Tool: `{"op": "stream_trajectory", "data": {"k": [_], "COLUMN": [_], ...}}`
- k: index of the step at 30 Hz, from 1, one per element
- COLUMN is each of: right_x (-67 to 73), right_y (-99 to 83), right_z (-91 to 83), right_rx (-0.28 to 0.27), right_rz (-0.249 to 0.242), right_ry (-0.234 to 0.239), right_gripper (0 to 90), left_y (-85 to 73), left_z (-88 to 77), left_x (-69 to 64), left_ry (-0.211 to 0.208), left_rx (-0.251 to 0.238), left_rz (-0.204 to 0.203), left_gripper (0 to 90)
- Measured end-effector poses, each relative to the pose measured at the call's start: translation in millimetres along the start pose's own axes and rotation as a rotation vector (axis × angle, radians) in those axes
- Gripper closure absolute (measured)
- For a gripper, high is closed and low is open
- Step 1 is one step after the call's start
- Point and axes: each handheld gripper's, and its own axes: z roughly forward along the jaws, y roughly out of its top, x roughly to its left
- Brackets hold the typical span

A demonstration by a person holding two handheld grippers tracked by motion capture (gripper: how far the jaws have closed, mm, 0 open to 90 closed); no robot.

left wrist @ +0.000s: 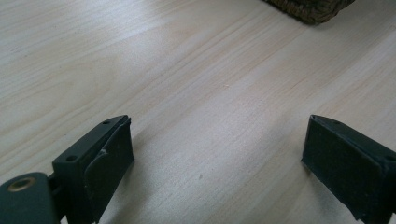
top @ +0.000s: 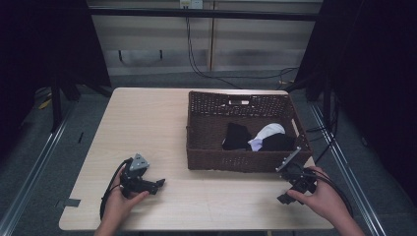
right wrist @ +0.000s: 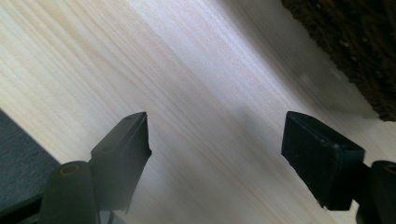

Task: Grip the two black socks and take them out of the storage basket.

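Note:
A dark brown wicker basket (top: pixel 211 160) stands on the right half of the light wooden table (top: pixel 147 128). Inside it lie a black cloth (top: pixel 237 135), a white cloth (top: pixel 268 132) and another black piece (top: pixel 278 142). My left gripper (top: pixel 160 184) rests near the table's front left, held by a hand, and stands open over bare wood (left wrist: pixel 215 149). My right gripper (top: pixel 284 196) is held low at the front right, just before the basket's front corner (right wrist: pixel 355 51), and stands open with nothing between its jaws (right wrist: pixel 217 149).
The table's front edge runs close to both hands. Grey floor (top: pixel 64 142) and metal rails flank the table. Cables hang down the back wall (top: pixel 192 54). Bare wood lies between the two grippers.

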Motion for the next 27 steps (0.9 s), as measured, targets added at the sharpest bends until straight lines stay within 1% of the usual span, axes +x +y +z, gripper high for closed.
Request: {"op": "stream_trajectory", "data": {"k": [1, 6, 7, 8, 9, 10, 14, 15, 19, 22, 26, 27], "right_x": [0.6, 1.3, 1.6, 1.0, 1.0, 0.7, -1.0, -1.0, -3.9, -8.8, -15.7, -15.7], "right_y": [1.2, 7.7, 8.7, 10.6, 10.6, 14.0, 22.3, 24.0, 34.2, 43.1, 53.5, 53.5], "right_z": [-2.8, -17.7, -20.0, -24.1, -24.1, -31.3, -47.4, -50.5, -68.6, -82.3, -94.8, -94.8], "right_rx": [0.01, 0.032, 0.033, 0.037, 0.037, 0.042, 0.043, 0.04, 0.04, 0.03, 0.026, 0.026], "right_rz": [0.001, -0.036, -0.034, -0.047, -0.047, -0.051, -0.065, -0.061, -0.071, -0.072, -0.071, -0.071], "right_ry": [0.001, -0.009, -0.008, -0.012, -0.012, -0.005, -0.012, -0.009, -0.011, -0.01, -0.023, -0.023], "right_gripper": [23.1, 23.2, 23.4, 23.6, 23.6, 23.6, 23.8, 23.9, 23.7, 23.6, 23.6, 23.6], "left_y": [0.0, 0.0, 0.0, 0.0, 0.0, 0.0, 0.0, 0.0, 0.0, 0.0, 0.0, 0.0], "left_z": [-0.1, -0.1, -0.1, -0.1, -0.1, 0.0, 0.0, 0.0, -0.1, 0.0, 0.0, 0.0], "left_x": [0.0, 0.0, 0.0, 0.0, 0.0, 0.0, 0.0, 0.0, 0.0, 0.0, 0.0, 0.0], "left_ry": [0.0, 0.0, 0.0, 0.001, 0.001, 0.0, 0.0, 0.0, 0.0, 0.0, 0.0, 0.0], "left_rx": [0.0, 0.001, 0.001, 0.001, 0.001, 0.0, 0.0, 0.0, 0.001, 0.0, 0.0, 0.0], "left_rz": [0.0, 0.0, 0.0, 0.0, 0.0, 0.0, 0.0, 0.0, 0.0, 0.0, 0.0, 0.0], "left_gripper": [7.9, 7.9, 7.9, 7.9, 7.9, 7.9, 7.9, 7.9, 7.9, 7.9, 7.9, 7.9]}}
